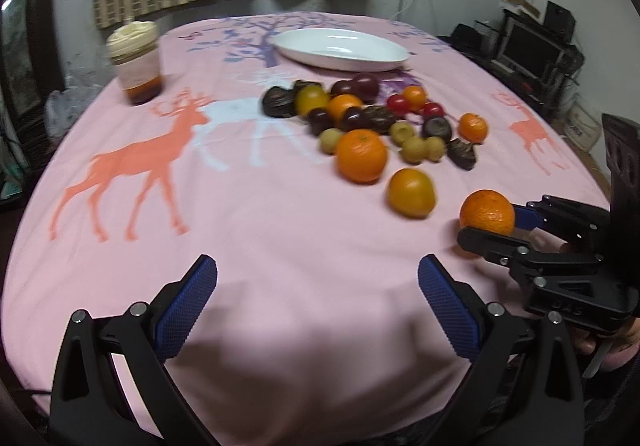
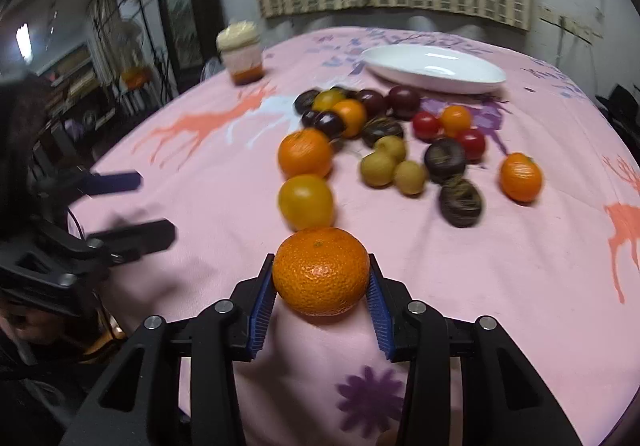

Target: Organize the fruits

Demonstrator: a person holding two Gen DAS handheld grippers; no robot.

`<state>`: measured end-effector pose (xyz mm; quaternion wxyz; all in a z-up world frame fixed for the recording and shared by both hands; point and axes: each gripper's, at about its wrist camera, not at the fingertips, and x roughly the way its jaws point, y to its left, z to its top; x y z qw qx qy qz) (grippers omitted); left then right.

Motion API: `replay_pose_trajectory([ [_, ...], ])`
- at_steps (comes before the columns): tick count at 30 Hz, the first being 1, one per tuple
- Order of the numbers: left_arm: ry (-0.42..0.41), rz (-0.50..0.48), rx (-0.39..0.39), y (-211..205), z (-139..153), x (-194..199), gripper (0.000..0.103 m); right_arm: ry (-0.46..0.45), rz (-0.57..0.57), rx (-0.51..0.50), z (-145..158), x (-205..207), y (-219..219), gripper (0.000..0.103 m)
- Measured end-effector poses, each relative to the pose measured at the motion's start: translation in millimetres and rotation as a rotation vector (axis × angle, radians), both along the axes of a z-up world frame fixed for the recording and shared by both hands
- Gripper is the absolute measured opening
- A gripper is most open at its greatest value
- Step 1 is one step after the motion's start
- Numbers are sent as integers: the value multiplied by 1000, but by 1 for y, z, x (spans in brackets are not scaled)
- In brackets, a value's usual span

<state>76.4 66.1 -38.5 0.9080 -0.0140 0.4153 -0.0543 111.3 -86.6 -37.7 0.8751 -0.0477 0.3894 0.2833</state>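
A mandarin (image 2: 320, 270) sits between the blue pads of my right gripper (image 2: 321, 265), which is shut on it low over the pink tablecloth; the left wrist view shows the same mandarin (image 1: 486, 211) in that right gripper (image 1: 490, 226) at the right edge. A heap of fruit (image 1: 360, 113) lies mid-table: oranges, dark plums, red cherry tomatoes, pale green-yellow balls. A yellow-orange fruit (image 2: 306, 201) rests just beyond the held mandarin. A white oval plate (image 1: 304, 57) lies behind the heap with nothing on it. My left gripper (image 1: 318, 266) is open over bare cloth, holding nothing.
A lidded jar (image 1: 136, 61) with dark contents stands at the back left of the table. The cloth has deer and tree prints. A person's hand (image 1: 600, 346) holds the right gripper. Shelves and electronics fill the room around the table; the near table edge lies below my left gripper.
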Motion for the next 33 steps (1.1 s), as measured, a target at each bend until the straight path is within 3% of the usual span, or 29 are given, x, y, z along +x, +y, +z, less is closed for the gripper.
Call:
replay_pose_trajectory([
  [2, 4, -42, -14, -15, -2, 15, 98, -5, -52, 32, 6, 0, -19, 43],
  [7, 78, -96, -21, -48, -22, 56, 66, 4, -129, 40, 6, 1, -51, 43],
  [9, 108, -103, -51, -52, -29, 66, 66, 13, -139, 49, 5, 5, -60, 43],
  [15, 121, -124, -41, -62, -29, 76, 64, 31, -142, 87, 2, 20, -73, 43],
  [20, 117, -141, -41, -65, -29, 79, 44, 31, -135, 84, 4, 31, -73, 43],
  [23, 126, -162, -29, -66, -28, 77, 41, 31, -131, 90, 10, 38, -74, 43],
  [26, 152, -191, -84, -56, -19, 78, 41, 28, -108, 101, 23, 48, -76, 43],
  [29, 116, -186, -126, -41, 6, 91, 41, 11, -103, 111, 42, 75, -74, 43],
  [33, 6, -133, -59, -22, 46, 152, 41, -32, -98, 103, 65, 137, -56, 44],
])
